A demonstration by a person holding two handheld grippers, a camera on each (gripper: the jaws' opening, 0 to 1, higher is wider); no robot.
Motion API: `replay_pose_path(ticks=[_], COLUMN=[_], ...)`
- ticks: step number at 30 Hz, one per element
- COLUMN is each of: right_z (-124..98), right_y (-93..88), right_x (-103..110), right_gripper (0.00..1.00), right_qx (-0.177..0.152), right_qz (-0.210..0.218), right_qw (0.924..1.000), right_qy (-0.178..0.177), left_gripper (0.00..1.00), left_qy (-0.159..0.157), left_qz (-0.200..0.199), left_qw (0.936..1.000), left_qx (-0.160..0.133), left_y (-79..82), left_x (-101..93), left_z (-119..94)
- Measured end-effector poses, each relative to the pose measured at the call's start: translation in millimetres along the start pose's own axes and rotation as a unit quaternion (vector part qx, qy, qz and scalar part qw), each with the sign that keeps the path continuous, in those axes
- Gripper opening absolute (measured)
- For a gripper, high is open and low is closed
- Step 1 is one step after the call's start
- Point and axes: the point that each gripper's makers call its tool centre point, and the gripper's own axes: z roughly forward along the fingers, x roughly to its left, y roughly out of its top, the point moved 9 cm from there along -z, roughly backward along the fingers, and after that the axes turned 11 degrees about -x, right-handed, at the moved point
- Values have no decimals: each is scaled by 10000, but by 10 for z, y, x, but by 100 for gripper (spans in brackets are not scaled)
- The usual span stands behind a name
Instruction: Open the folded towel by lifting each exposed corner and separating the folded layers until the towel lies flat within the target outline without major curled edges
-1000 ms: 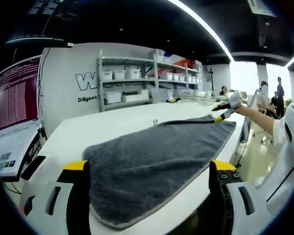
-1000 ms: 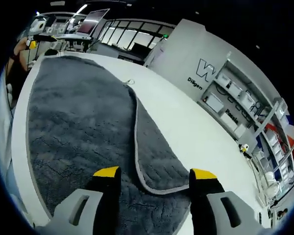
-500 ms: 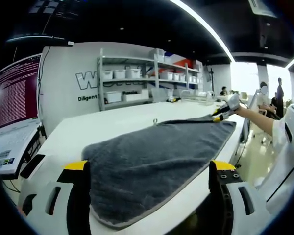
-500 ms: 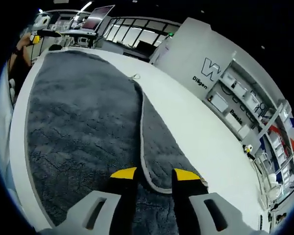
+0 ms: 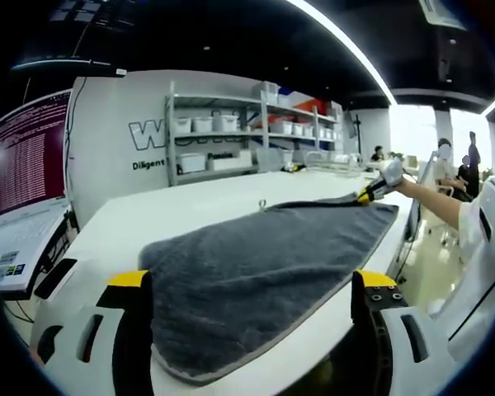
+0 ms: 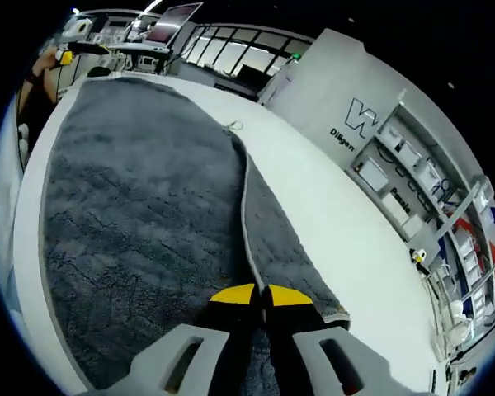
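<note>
Right gripper view: the right gripper (image 6: 260, 294) has just clenched on the towel (image 6: 140, 206) fold's edge, ready to lift; left gripper (image 5: 247, 285) stays released.

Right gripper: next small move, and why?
Probably lift the pinched edge and carry it outward over the bare table. The right gripper looks shut on the towel at the edge of its folded-over flap, which lies doubled on the layer below. The left gripper is open at the far end.
</note>
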Motion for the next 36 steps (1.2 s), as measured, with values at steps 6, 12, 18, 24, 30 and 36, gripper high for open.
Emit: replay_pose_path(ticks=[6,12,18,24,30,36], right_z=[-44,-53,12,109,223,330], right_y=[183,416,555,618,562,477], right_x=[-158,-325,-568,-697,-868,-1015], right_gripper=[0,0,0,0,0,0], right_qx=[-155,-289,-350,-239,-38,3], right_qz=[-182,-321,-422,-536,-373,2], right_qw=[9990,9962,9930,9911,9901,9877], right_qy=[-383,-754,-1050,-1196,-1356,-1566], left_gripper=[98,98,98,98,97,97], left_qy=[-15,-36,-37,-40,-38,-8], left_qz=[0,-6,-9,-11,-13,15], left_qw=[10000,10000,10000,10000,10000,9999], left_qx=[-3,10,27,47,62,142], left_y=[-3,-15,-22,-31,-35,-59], left_x=[-1,-7,-7,-8,-6,-5], left_z=[9,23,29,38,54,97])
